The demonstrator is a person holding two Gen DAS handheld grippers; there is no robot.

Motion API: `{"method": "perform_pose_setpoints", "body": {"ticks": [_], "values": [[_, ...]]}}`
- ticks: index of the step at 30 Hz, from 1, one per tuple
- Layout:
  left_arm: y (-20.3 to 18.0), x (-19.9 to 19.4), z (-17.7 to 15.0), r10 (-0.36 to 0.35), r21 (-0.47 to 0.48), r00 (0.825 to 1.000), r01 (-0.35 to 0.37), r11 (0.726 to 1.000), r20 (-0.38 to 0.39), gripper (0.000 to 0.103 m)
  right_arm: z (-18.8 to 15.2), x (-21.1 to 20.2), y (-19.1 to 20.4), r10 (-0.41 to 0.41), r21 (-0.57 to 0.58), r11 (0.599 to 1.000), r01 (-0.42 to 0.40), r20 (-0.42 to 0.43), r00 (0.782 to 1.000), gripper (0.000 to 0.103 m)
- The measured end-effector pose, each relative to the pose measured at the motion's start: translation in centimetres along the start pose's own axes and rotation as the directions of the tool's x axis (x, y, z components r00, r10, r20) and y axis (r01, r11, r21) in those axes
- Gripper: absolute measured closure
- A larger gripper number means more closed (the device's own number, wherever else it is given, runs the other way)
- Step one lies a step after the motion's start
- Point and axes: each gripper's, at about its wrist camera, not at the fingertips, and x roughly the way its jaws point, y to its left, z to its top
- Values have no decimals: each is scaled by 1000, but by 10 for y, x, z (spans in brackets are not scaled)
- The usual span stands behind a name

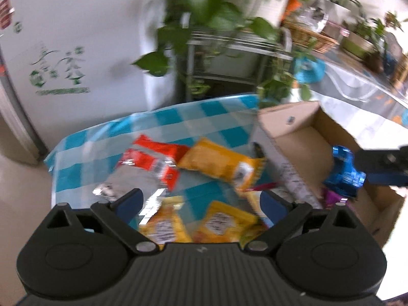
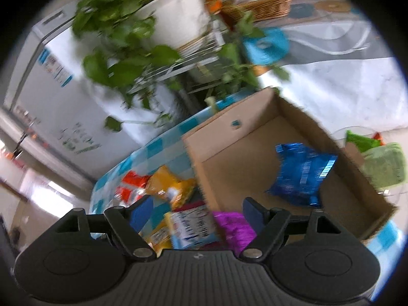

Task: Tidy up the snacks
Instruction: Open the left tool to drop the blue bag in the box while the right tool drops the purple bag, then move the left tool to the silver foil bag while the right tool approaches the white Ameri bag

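Note:
My left gripper [image 1: 200, 201] is open above loose snack packets on a blue checked tablecloth [image 1: 84, 163]. Ahead of it lie a red packet [image 1: 150, 162] and an orange packet [image 1: 219, 164]. Two yellow packets [image 1: 224, 224] lie under its fingers, and nothing is gripped. A cardboard box [image 1: 301, 137] stands open to the right. My right gripper [image 2: 197, 210] is open at the box's near wall, over a purple packet [image 2: 234, 227] and a white-and-blue packet [image 2: 193, 225]. A shiny blue packet [image 2: 303, 173] sits inside the box [image 2: 229, 137], beyond the right finger and clear of the pads.
Leafy plants [image 1: 211, 20] on a metal stand [image 1: 229, 58] overhang the table's far side, beside a white fridge [image 1: 63, 38]. A wicker basket [image 1: 311, 38] stands on a counter behind. Something green [image 2: 382, 163] lies right of the box. Both views are blurred.

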Motion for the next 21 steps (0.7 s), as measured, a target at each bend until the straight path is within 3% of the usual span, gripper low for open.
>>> {"method": "perform_pose_setpoints", "body": {"ticks": [7,10,21], "values": [[29,8,-19,4,10,1000,-4,1000,-21,5,-11,26,18,138,23,990,-136,-109,984,20],[42,17,-26,12,-34,999,-13,999,-46,5,-16,39,24,166,60,986,-158,-149,975,20],[92,30,-4,54,-152,998,-58,987,-34,5,-22,72,39,56,93,995,-39,-184,981,20]]}}
